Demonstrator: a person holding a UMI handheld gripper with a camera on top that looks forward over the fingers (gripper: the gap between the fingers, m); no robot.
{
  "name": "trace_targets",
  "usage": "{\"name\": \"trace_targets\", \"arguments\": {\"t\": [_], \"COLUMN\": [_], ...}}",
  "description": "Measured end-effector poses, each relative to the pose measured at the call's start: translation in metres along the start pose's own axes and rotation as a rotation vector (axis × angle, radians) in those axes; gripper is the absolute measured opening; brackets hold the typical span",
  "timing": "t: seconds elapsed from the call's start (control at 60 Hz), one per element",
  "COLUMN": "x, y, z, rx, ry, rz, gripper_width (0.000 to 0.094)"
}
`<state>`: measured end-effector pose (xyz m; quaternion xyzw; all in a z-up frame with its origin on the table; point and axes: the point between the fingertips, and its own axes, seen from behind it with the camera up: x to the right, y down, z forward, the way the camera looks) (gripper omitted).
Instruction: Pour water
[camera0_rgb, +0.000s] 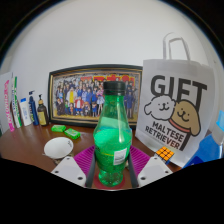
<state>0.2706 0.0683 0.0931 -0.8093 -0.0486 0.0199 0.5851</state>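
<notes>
Green bottle (113, 140) sits upright between the two fingers, cap on, label band low on the body. Gripper (112, 172) is closed in on it: the pink pads (85, 158) meet the bottle's lower sides left and right with no gap I can see, so I read it as clamped on the bottle, fingers only as far apart as the bottle is wide. Can't tell whether the base is resting on the wooden table (25, 145) or lifted; the bottom is hidden by the fingers. Grip is low on the body, below the widest part, so expect the top to swing when tilted. For the step: I'd keep the squeeze firm but not crushing, since thin plastic will flex and could slip. The cap looks closed, so no water comes out until it's off; that needs sorting before any tilt. No cup or glass visible, so the target is unknown from here. Lift straight up first, then move and rotate slowly about the neck. Clutter to avoid: white round dish (58, 147) near left, green blocks (66, 131) behind it, small bottles and tubes (22, 108) far left, framed group photo (92, 95) against the wall behind, white gift bag (182, 105) on the right, colourful cube (166, 154) just right of the right finger.
</notes>
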Motion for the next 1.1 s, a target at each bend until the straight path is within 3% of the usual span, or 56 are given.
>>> {"name": "trace_targets", "arguments": {"t": [0.033,0.133,0.183,0.333,0.617,0.817,1.1], "x": [0.0,0.004,0.009,0.009,-0.054,-0.116,-0.152], "y": [0.004,0.012,0.014,0.008,-0.011,-0.029,-0.037], "z": [0.001,-0.001,-0.007,-0.048,-0.198,-0.285,-0.345], "rx": [-0.023,-0.084,-0.106,-0.173,-0.296,-0.293,-0.269], "ry": [-0.003,0.008,0.039,0.1,0.176,0.188,0.237], "rz": [0.016,0.043,0.031,0.017,0.016,0.0,-0.016], "gripper_width": [0.0574,0.0871,0.0831,0.0857,0.0852,0.0855,0.0853]}}
